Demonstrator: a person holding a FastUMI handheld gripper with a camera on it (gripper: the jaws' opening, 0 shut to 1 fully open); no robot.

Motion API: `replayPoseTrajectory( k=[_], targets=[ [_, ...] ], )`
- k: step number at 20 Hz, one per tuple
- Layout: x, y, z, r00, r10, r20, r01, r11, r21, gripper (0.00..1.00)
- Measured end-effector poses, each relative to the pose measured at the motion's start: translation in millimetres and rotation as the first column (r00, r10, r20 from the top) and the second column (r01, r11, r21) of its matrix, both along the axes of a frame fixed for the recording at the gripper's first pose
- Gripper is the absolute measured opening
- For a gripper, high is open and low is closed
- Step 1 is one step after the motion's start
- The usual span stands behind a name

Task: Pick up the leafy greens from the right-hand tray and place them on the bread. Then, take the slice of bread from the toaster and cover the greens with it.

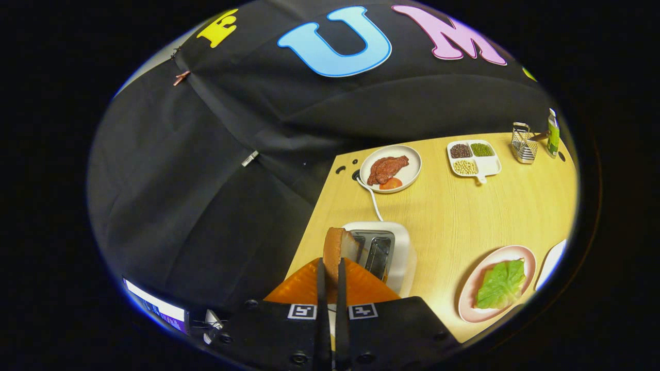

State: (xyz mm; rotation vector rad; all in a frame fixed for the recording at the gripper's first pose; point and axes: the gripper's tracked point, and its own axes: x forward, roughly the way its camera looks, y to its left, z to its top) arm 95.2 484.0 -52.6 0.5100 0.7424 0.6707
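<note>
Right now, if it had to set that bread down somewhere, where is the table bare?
The gripper is shut on the bread slice. The widest bare wood lies between the toaster, the meat plate, the divided bean dish and the pink plate with greens. It is crowded near the wire rack.

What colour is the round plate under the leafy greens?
Pink, clearest in the gripper view: round pink plate under the leafy greens.

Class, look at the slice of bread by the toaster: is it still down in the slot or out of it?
Out. The slice of bread stands upright, pinched between the gripper fingers, above the white toaster, whose slots are bare.
</note>
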Motion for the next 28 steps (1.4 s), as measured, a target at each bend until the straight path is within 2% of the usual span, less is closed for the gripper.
replayPoseTrajectory(
  k=[4, 8, 14, 18, 21, 26, 28],
  targets=[
    [-10.8, -27.7, 35.8, 1.0, -0.006, 0.011, 0.005, 0.998, 0.069, 0.08],
    [-13.6, -80.8, 57.1, 0.996, -0.042, 0.077, 0.036, 0.996, 0.078, 0.08],
    [-13.6, -172.3, 45.3, 0.984, -0.117, 0.134, 0.115, 0.993, 0.024, 0.08],
    [-9.0, -222.4, 19.8, 0.974, -0.198, 0.108, 0.199, 0.98, 0.001, 0.08],
    [-5.8, -252.7, -17.2, 0.967, -0.242, 0.084, 0.246, 0.969, -0.038, 0.08],
    [-8.8, -268.8, -84.8, 0.963, -0.268, 0.019, 0.269, 0.96, -0.078, 0.08],
    [-9.4, -261.4, -106.9, 0.968, -0.251, 0.001, 0.25, 0.965, -0.078, 0.08]
  ],
)
